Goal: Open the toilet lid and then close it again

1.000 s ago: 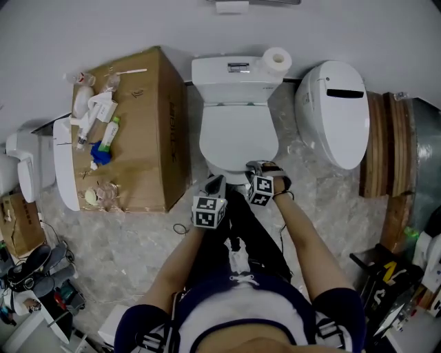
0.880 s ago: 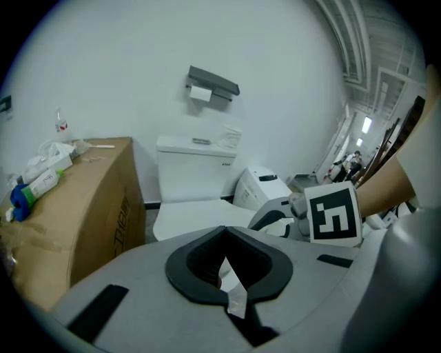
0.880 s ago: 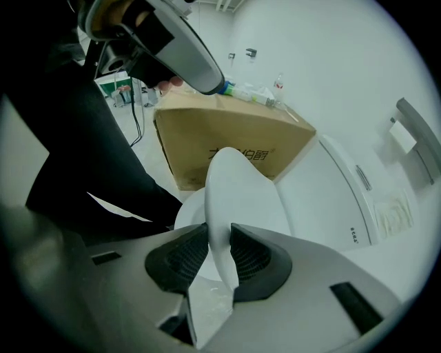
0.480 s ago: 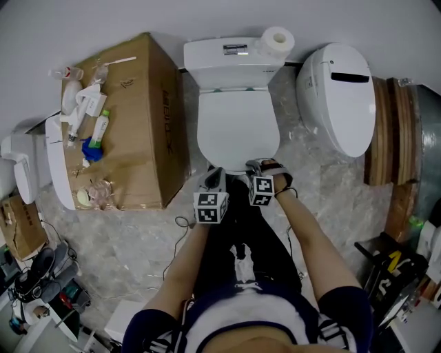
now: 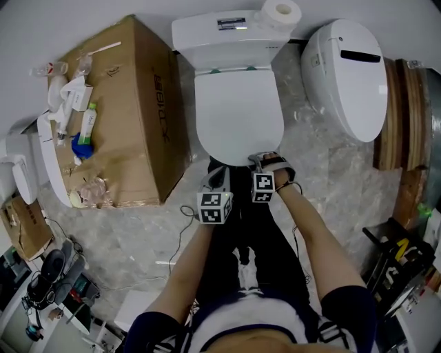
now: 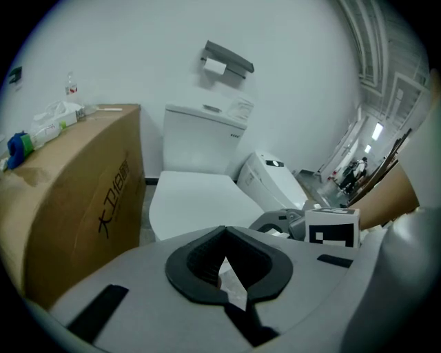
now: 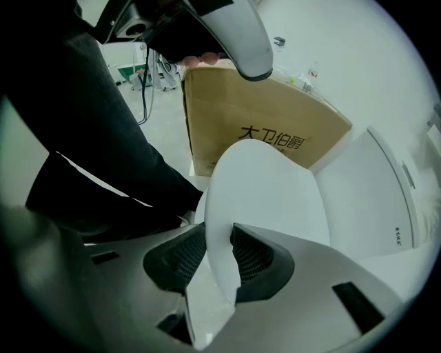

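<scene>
The white toilet lid (image 5: pixel 238 114) lies down flat over the bowl, in front of the tank (image 5: pixel 220 31). My right gripper (image 5: pixel 258 160) is at the lid's front edge and points steeply down. In the right gripper view the lid's edge (image 7: pixel 265 186) stands between the jaws of the right gripper (image 7: pixel 217 255). Those jaws have just been opening and the pads show no press on the edge. My left gripper (image 5: pixel 216 175) hangs shut just left of the lid's front. In the left gripper view the left gripper (image 6: pixel 224 238) holds nothing, and the lid (image 6: pixel 196 203) lies ahead of it.
A cardboard box (image 5: pixel 117 117) with bottles and wrappers on top stands left of the toilet. A second white toilet unit (image 5: pixel 348 65) lies to the right, and a paper roll (image 5: pixel 281 12) sits on the tank. The person's dark trouser legs (image 5: pixel 248 227) are under the grippers. A cable (image 5: pixel 182 214) runs over the floor.
Both grippers have sunk beside the lid's front edge. The head view has drawn nearer, so the toilet looks larger and higher in the picture.
</scene>
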A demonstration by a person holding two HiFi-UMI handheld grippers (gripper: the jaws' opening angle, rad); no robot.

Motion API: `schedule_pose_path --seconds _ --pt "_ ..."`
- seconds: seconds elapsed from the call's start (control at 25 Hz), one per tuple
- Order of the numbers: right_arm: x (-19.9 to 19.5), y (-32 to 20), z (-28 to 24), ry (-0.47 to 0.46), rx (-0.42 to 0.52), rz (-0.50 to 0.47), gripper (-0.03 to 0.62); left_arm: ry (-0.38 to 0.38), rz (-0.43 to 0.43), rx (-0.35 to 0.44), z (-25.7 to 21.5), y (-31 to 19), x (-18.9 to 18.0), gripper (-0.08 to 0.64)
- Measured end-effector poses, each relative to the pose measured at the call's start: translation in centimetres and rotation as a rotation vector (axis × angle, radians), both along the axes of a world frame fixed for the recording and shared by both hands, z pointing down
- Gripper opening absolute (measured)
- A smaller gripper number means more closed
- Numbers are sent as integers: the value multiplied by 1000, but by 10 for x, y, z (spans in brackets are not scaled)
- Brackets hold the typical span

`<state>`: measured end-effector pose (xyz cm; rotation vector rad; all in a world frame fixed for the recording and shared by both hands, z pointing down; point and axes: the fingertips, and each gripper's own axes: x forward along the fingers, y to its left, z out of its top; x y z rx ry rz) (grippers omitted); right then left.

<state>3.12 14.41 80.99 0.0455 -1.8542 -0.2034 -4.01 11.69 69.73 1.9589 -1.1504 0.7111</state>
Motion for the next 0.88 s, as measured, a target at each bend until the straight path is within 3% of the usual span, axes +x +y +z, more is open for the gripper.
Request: schedule_pose_path --seconds 0.28,0.88 --pt "-1 13 42 22 -10 -25 106 19 13 -55 32 19 9 6" --pt "-2 27 131 95 -124 -30 106 18 -10 -149 79 20 8 6"
